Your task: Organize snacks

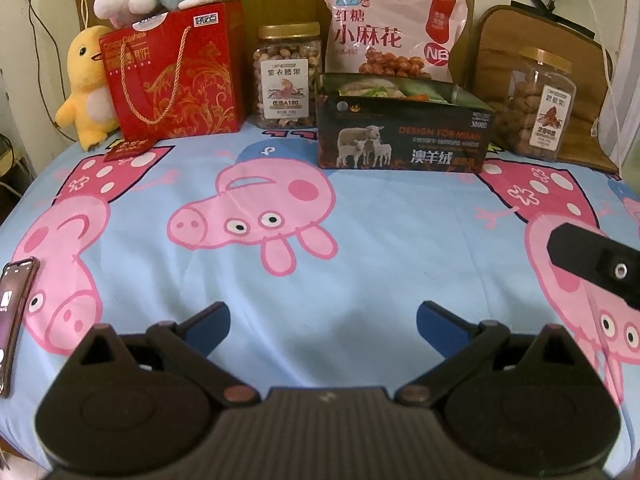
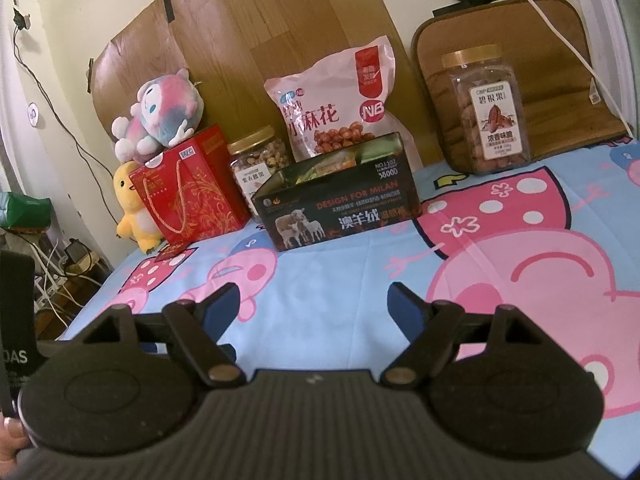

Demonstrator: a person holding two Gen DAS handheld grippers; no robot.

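Both empty, jaws wide: left gripper [image 1: 323, 322] and right gripper [image 2: 314, 304], above the bedsheet [image 1: 360, 248], short of the dark box [image 1: 404, 136].

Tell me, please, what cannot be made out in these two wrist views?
- Dark box contents: both views, its front wall hides most.
- Phone: left wrist view, cut by the left edge.
- Pink snack bag bottom: both views, behind the box.
- Jar label small print: too small.

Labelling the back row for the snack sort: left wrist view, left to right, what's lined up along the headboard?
Yellow duck plush → red gift bag → cashew jar → dark open box → pecan jar.
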